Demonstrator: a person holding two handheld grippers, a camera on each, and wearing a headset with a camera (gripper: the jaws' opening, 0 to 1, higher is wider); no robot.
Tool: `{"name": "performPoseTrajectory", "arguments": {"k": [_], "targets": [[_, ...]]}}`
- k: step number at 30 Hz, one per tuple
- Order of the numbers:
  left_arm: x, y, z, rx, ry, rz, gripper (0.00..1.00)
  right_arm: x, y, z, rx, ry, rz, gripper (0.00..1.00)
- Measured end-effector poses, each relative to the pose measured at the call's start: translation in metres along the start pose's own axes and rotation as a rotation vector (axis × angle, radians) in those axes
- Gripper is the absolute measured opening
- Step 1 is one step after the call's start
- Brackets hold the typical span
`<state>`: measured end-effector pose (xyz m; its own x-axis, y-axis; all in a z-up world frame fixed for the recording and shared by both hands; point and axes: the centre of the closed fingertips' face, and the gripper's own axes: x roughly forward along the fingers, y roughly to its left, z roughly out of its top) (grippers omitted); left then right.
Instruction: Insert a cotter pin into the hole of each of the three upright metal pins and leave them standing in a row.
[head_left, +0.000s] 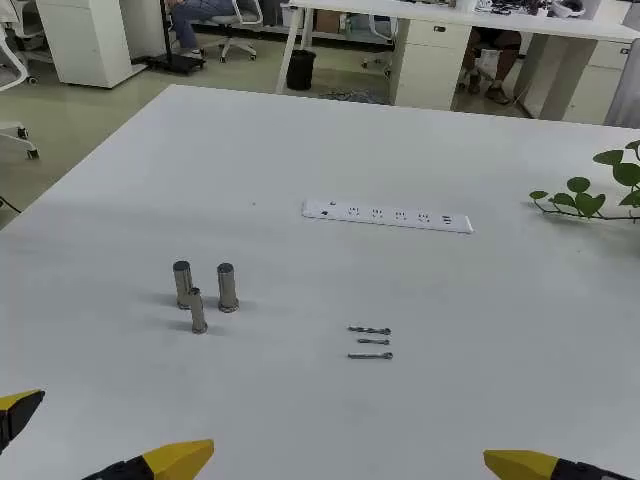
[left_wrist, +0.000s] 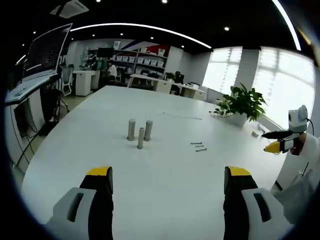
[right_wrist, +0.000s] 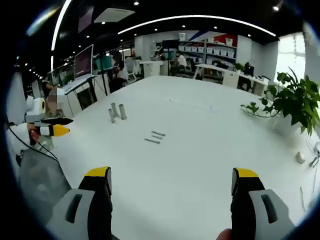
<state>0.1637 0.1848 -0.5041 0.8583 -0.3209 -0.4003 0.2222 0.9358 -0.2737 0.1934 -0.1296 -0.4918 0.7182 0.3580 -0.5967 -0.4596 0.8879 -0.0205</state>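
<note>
The three metal pins (head_left: 198, 311) stand upright on the white desk (head_left: 470, 400), long axes vertical. They are bunched in a tight triangle rather than a row: two behind side by side and a shorter one in front, just beside or touching the back-left one. They sit in the left part of the desk, nearer its near edge than its far one. To their right, well apart from them, the three cotter pins (head_left: 370, 342) lie flat. Their long axes run roughly parallel to the near edge, and they lie one behind another in a short column; which end carries the loop is too small to tell. Beyond them a power strip (head_left: 387, 216) lies about mid-desk, and a leafy plant (head_left: 595, 195) trails in at the right edge. The left gripper (left_wrist: 168, 172) hangs over the near edge, jaws spread wide, holding and touching nothing; the metal pins stand ahead, a little left of its centre line. The right gripper (right_wrist: 171, 173) is likewise wide apart and empty, with the cotter pins ahead of it between its jaws.
</note>
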Motion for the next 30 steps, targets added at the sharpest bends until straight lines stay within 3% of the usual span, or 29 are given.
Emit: {"name": "performPoseTrajectory", "arguments": {"k": [7,30], "targets": [[-0.0013,-0.0011,0.0030,-0.037,-0.018,-0.015,0.99,0.0006,0.0010,0.0010,-0.005,0.002,0.004,0.98],[-0.0038,-0.0011,0.0047,-0.015,-0.036,-0.044,0.99,0.0011,0.0038,0.0017,-0.011,0.014,0.006,0.98]]}}
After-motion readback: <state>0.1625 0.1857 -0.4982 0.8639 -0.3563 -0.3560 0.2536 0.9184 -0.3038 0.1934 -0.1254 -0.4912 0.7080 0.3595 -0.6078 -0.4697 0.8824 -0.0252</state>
